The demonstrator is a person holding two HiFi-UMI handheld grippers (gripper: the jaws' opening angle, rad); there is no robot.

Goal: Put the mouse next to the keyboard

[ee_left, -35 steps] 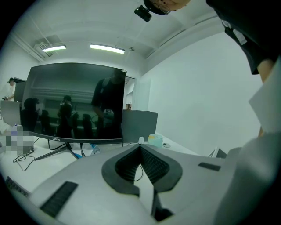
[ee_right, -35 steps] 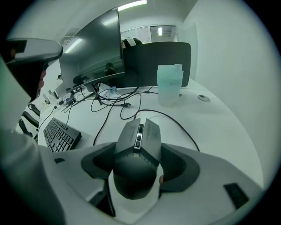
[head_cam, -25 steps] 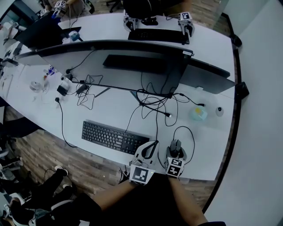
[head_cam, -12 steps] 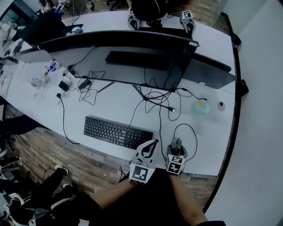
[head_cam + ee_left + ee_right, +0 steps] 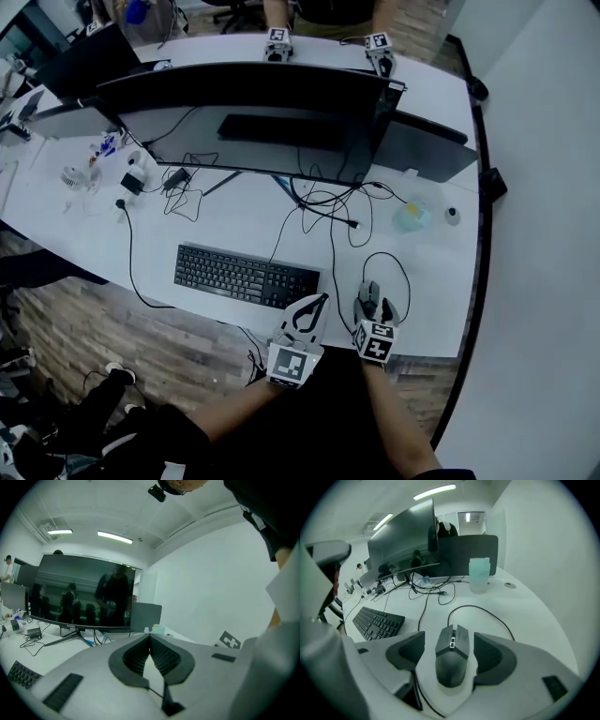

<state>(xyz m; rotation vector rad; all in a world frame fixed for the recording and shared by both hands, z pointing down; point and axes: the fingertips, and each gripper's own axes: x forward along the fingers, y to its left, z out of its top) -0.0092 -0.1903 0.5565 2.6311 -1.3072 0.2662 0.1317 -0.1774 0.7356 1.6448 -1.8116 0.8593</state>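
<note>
Little shift: mouse (image 5: 451,665) still inside spread right claw (image 5: 449,639), left claw (image 5: 150,641) pressed together.

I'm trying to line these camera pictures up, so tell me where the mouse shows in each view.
Head view: lower right of centre, the mouse sits between the right gripper's jaws.
Left gripper view: not in it.
Right gripper view: bottom centre, between the parted jaws.
Shared landmark: the curved monitor.

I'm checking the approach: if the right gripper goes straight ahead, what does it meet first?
The mouse: it lies on the table between the right gripper's open jaws, with its cable curving beyond.
</note>
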